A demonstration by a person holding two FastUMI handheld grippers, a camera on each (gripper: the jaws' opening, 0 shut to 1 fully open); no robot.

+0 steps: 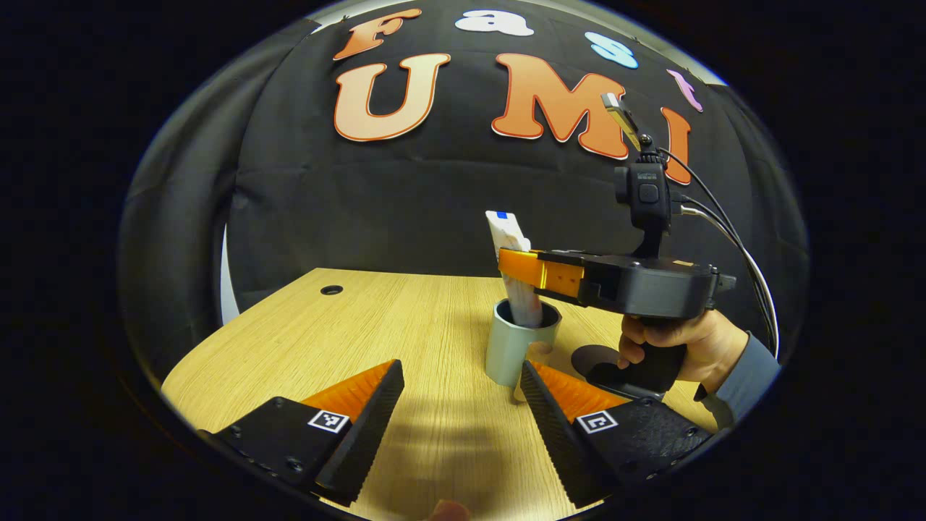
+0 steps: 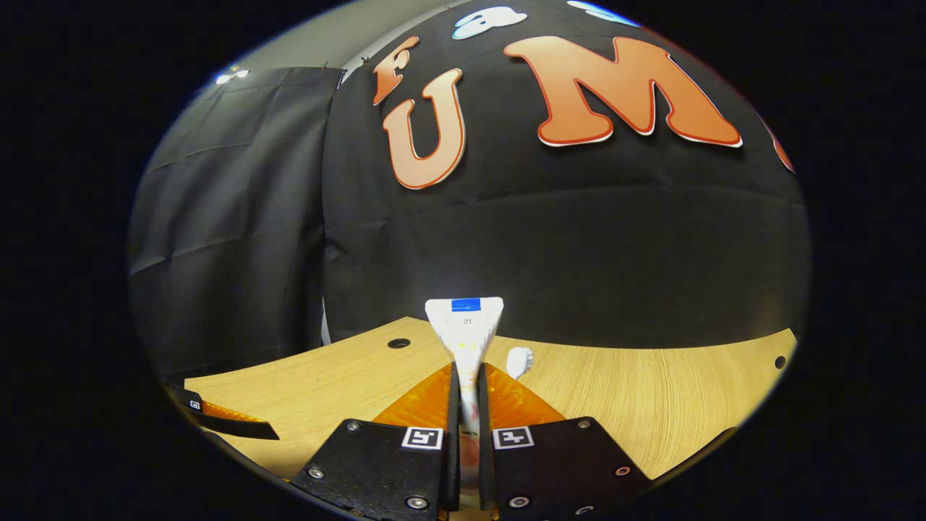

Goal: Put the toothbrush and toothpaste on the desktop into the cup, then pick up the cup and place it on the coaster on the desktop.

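Toothpaste (image 1: pixel 515 269) stands upright with its lower end inside the cup (image 1: pixel 518 346), its flat crimped end on top. The right hand-held gripper (image 2: pixel 464 405) is clamped on the tube, both fingers pressing its sides. In the right gripper view the toothbrush (image 2: pixel 519 360) head shows just beside the tube. The cup stands on the wooden surface (image 1: pixel 376 325), and the dark round coaster (image 1: pixel 597 358) lies near it on the right. The left hand-held gripper (image 1: pixel 463 394) hangs near the cup, fingers wide apart, holding nothing.
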